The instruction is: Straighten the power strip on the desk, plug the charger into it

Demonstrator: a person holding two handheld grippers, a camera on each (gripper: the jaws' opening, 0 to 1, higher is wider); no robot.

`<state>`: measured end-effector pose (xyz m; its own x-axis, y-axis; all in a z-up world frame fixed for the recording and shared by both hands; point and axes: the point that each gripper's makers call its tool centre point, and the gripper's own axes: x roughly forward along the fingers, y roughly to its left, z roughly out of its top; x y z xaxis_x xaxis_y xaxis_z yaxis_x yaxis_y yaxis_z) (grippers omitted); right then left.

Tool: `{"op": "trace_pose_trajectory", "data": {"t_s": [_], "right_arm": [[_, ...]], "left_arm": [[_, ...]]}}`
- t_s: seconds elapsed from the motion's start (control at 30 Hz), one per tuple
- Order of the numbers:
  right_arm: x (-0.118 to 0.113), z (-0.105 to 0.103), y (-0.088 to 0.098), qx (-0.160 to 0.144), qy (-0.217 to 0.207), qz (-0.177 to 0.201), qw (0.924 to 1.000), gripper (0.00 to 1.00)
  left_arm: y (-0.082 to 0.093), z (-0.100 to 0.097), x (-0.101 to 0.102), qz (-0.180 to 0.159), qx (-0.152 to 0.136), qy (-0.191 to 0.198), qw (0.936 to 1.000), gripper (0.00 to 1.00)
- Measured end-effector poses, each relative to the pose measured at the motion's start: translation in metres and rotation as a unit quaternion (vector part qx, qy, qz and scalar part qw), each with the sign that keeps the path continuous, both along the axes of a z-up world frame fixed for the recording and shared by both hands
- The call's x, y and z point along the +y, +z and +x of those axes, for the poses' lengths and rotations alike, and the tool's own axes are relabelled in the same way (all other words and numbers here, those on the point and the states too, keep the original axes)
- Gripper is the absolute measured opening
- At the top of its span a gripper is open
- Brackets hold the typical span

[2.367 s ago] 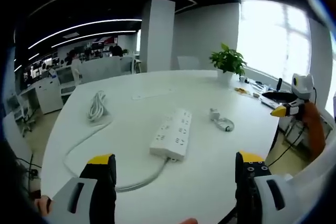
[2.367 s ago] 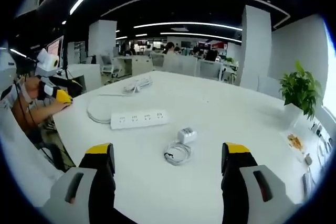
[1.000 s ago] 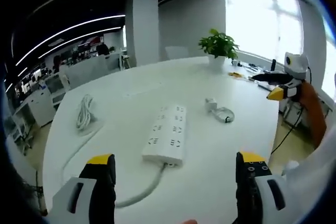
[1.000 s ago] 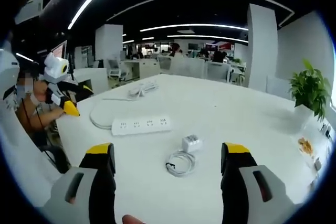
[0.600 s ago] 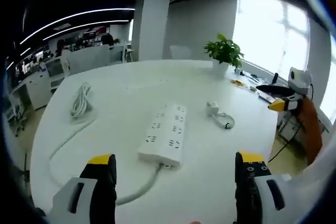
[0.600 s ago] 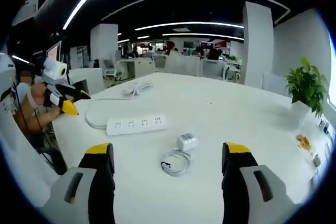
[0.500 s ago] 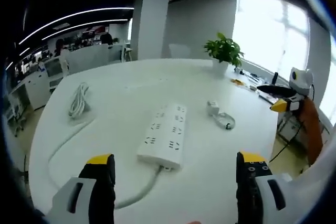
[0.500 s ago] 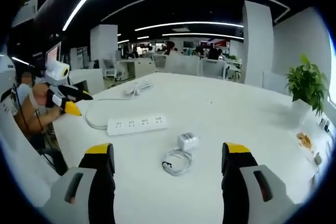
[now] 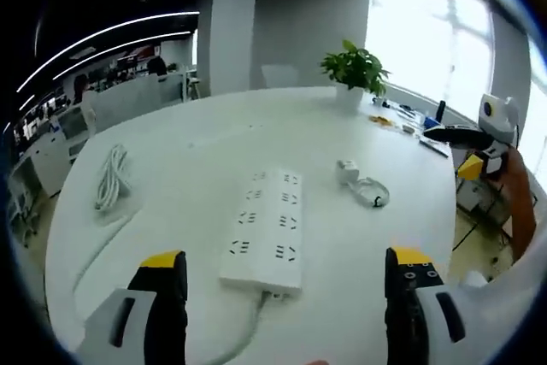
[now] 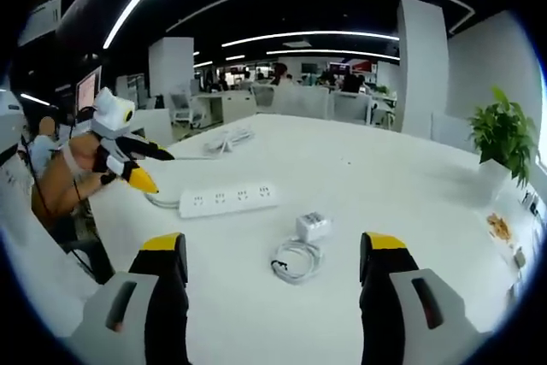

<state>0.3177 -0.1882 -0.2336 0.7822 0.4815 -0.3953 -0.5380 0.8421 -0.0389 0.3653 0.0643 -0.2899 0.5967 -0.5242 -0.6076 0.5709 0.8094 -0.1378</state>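
Two claws apart, empty | left claw [image 9: 285, 284] above power strip [image 9: 265, 230] | right claw [image 10: 273, 278] near charger [image 10: 314, 226]

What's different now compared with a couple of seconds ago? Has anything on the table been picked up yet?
Nothing has been picked up. The left hand-held gripper has come in over the table edge toward the near end of the power strip, and remains open. The right hand-held gripper is open too. The power strip, charger and its coiled cable lie where they were.
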Motion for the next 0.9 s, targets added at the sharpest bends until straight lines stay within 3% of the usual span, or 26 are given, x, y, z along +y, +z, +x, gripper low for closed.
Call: {"op": "trace_pose_trajectory", "data": {"t_s": [0.37, 0.53, 0.83, 0.87, 0.9], "right_arm": [[0.001, -0.001, 0.000, 0.000, 0.000, 0.010, 0.9999, 0.81], [0.005, -0.003, -0.005, 0.006, 0.014, 0.007, 0.9999, 0.79], [0.007, -0.007, -0.013, 0.018, 0.031, 0.000, 0.9993, 0.76], [0.007, -0.007, -0.012, 0.018, 0.031, 0.000, 0.9994, 0.76], [0.007, -0.007, -0.012, 0.016, 0.032, 0.001, 0.9994, 0.75]], "left_arm": [[-0.017, 0.019, -0.018, 0.021, 0.021, -0.035, 0.9990, 0.96], [-0.037, 0.023, -0.021, 0.061, 0.035, -0.069, 0.9952, 0.96], [-0.052, 0.038, -0.025, 0.067, 0.049, -0.079, 0.9934, 0.96], [-0.052, 0.039, -0.026, 0.067, 0.046, -0.084, 0.9931, 0.95], [-0.051, 0.040, -0.029, 0.066, 0.035, -0.105, 0.9917, 0.82]]}}
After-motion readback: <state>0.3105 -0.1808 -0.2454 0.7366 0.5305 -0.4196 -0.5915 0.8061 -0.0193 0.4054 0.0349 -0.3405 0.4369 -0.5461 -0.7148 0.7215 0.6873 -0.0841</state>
